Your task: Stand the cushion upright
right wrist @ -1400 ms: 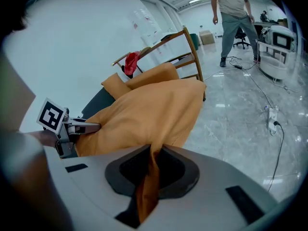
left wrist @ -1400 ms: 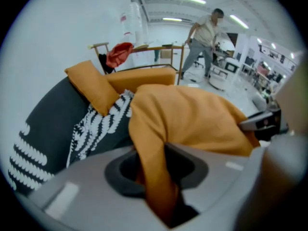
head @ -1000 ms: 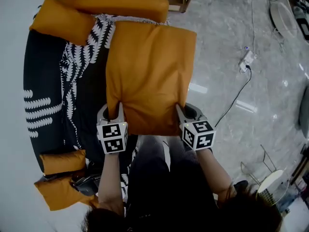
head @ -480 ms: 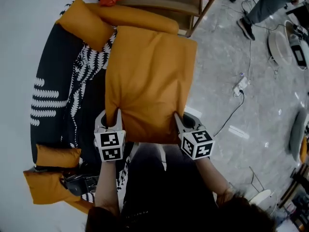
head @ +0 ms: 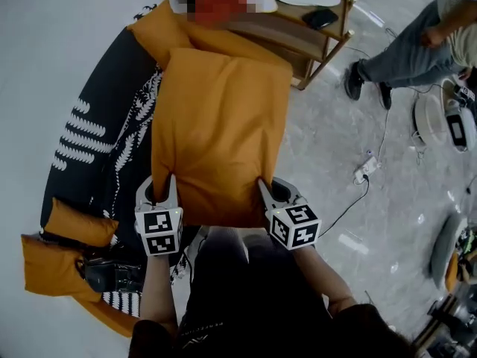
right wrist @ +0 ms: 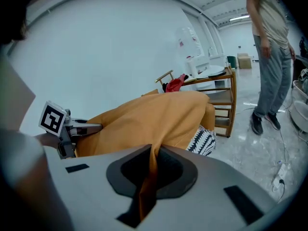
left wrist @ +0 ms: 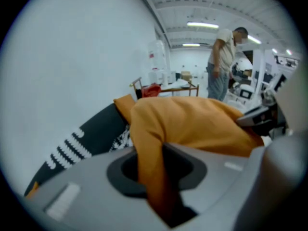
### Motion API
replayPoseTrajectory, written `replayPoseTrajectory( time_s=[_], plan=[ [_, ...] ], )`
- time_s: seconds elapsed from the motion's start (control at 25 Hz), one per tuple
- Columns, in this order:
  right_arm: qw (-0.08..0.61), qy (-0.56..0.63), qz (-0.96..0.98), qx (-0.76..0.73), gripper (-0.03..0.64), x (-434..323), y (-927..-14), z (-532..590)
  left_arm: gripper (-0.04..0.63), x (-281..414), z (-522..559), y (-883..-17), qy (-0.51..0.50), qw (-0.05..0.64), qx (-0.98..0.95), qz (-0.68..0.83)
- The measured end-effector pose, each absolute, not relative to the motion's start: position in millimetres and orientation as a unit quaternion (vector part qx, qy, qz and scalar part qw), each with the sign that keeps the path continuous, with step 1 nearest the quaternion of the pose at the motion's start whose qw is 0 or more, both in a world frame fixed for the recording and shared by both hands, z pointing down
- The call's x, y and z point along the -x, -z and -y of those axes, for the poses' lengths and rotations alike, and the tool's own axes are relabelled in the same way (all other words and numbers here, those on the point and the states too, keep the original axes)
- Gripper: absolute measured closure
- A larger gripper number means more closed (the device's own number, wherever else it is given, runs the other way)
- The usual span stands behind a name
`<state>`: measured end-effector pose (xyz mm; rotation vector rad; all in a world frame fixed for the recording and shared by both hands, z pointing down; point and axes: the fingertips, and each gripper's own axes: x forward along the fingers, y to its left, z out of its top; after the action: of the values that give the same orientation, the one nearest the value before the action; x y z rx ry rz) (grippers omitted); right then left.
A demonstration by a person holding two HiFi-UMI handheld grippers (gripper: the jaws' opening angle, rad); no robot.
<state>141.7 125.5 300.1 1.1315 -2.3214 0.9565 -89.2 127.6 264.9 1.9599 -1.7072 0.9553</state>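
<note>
Currently, the dark patterned sofa (head: 97,125) carries the orange cushion (head: 220,125), broad face up across the seat. Left gripper (head: 168,192) and right gripper (head: 263,191) each clench 1 near corner, fabric pinched between the jaws: 2 even holds, judged to let it tip upright without twisting.

- cushion (head: 220,133): orange matt cloth, softly creased
- sofa (head: 97,125), left of frame: dark matt fabric, white print
- floor (head: 402,259), right: glossy grey marbled tile
- shelf (head: 298,45), top: light wood

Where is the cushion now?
Head view, centre: the cushion lies over the dark patterned fabric, near corners pinched by the left hand-held gripper and right hand-held gripper.
</note>
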Motion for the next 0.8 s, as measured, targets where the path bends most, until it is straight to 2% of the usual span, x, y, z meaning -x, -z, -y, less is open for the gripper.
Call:
replayPoseTrajectory(
  time_s=[0.44, 0.8],
  plan=[
    [0.190, -0.315, 0.871, -0.326, 0.598, -84, -268, -121, 0.494, 140, -163, -215, -0.320, 0.176, -0.642, 0.674],
    [0.181, -0.317, 0.878, -0.308, 0.597, -5, -256, -138, 0.494, 215, -178, -185, -0.333, 0.149, -0.637, 0.678]
  ],
)
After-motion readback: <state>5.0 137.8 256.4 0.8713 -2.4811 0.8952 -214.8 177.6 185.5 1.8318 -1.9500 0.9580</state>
